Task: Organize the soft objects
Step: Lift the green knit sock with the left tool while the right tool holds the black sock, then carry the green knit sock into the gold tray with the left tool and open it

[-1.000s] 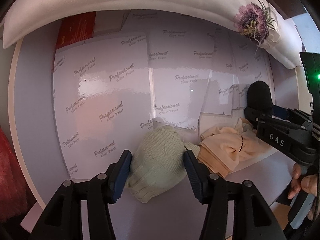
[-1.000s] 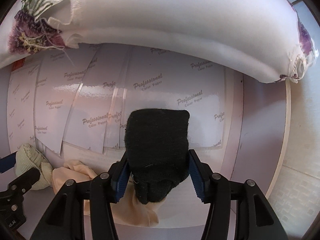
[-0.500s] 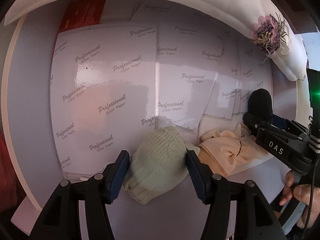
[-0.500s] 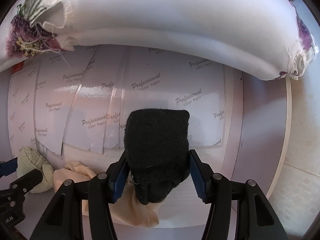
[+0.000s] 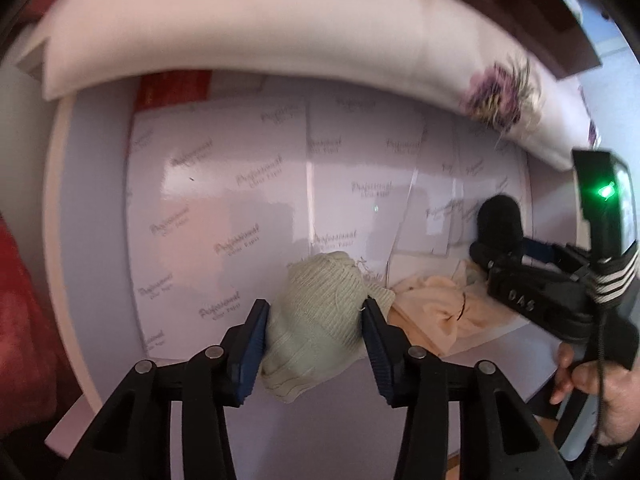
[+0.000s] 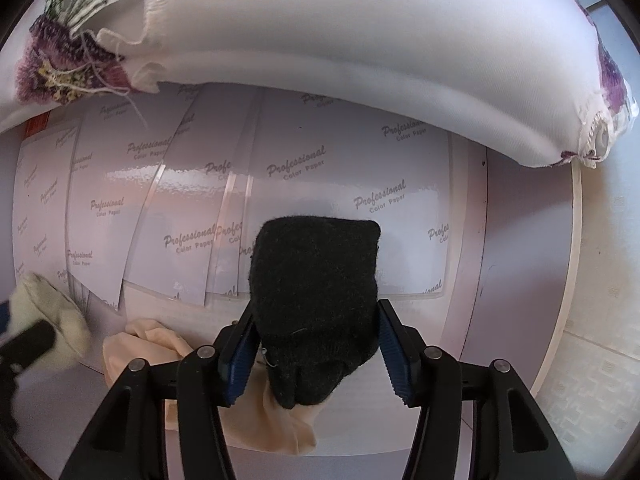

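My left gripper (image 5: 314, 340) is shut on a pale green knitted sock bundle (image 5: 320, 320) and holds it just above the table. My right gripper (image 6: 316, 352) is shut on a black fuzzy sock bundle (image 6: 316, 292); it also shows in the left wrist view (image 5: 500, 220). A peach cloth (image 5: 440, 308) lies crumpled on the table between the two grippers; it shows under the black bundle in the right wrist view (image 6: 160, 340). The green bundle appears blurred at the left edge of the right wrist view (image 6: 48, 312).
Glossy white sheets printed "Professional Color Paper" (image 5: 248, 208) cover the lilac table (image 5: 96, 240). A white pillow with a purple embroidered flower (image 5: 500, 96) lies along the far edge. A red fabric (image 5: 20, 300) sits at the left. The table's right edge (image 6: 576, 240) is near.
The left gripper has lifted and moved with the green bundle, and its view is blurred by motion. The right gripper holds the black bundle almost still.
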Available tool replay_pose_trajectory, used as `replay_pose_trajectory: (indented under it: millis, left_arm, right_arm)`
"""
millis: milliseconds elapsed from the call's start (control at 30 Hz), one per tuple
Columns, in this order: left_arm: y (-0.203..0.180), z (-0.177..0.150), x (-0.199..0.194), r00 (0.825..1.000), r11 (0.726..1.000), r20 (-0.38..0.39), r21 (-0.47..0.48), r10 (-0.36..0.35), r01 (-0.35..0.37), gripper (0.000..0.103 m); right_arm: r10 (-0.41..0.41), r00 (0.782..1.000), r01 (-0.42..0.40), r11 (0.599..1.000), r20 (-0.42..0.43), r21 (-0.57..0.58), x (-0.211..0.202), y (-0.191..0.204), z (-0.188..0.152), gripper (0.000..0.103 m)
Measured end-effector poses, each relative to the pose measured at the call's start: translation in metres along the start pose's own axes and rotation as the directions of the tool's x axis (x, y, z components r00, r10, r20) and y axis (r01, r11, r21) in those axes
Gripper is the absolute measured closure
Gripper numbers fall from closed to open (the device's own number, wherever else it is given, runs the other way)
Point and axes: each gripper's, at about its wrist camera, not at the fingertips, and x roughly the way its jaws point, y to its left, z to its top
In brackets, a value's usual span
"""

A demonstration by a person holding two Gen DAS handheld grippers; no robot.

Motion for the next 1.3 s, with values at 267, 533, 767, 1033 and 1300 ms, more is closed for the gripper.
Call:
replay_pose_trajectory:
  millis: [267,533,767,1033,1300]
  left_arm:
    - [0.002,-0.003,-0.045,0.992,1.0,0.128,-0.001,-0.005,0.006,0.056]
    - [0.0,0.001,-0.089,0.962,0.998,0.267,-0.01,-0.051,0.056,0.056]
    - [0.001,0.01,-0.139,0.911,0.992,0.397,-0.01,-0.111,0.125,0.056]
    - [-0.013,0.05,-0.189,0.848,0.987,0.509,0.033,-0.149,0.154,0.056]
    - [-0.027,0.101,-0.196,0.832,0.993,0.542,0.071,-0.12,0.097,0.056]
  right_arm:
    - [0.0,1.0,0.0,1.0,-0.002,-0.002,-0.001,0.0,0.0,0.046]
    - [-0.002,1.0,0.002,1.0,-0.003,-0.004,-0.001,0.001,0.0,0.046]
    - [-0.003,1.0,0.003,1.0,-0.003,-0.004,-0.001,0.001,0.0,0.046]
    - [0.0,1.0,0.0,1.0,-0.004,-0.003,-0.001,0.002,0.0,0.046]
    - [0.003,1.0,-0.003,1.0,-0.006,-0.004,0.001,-0.001,0.0,0.045]
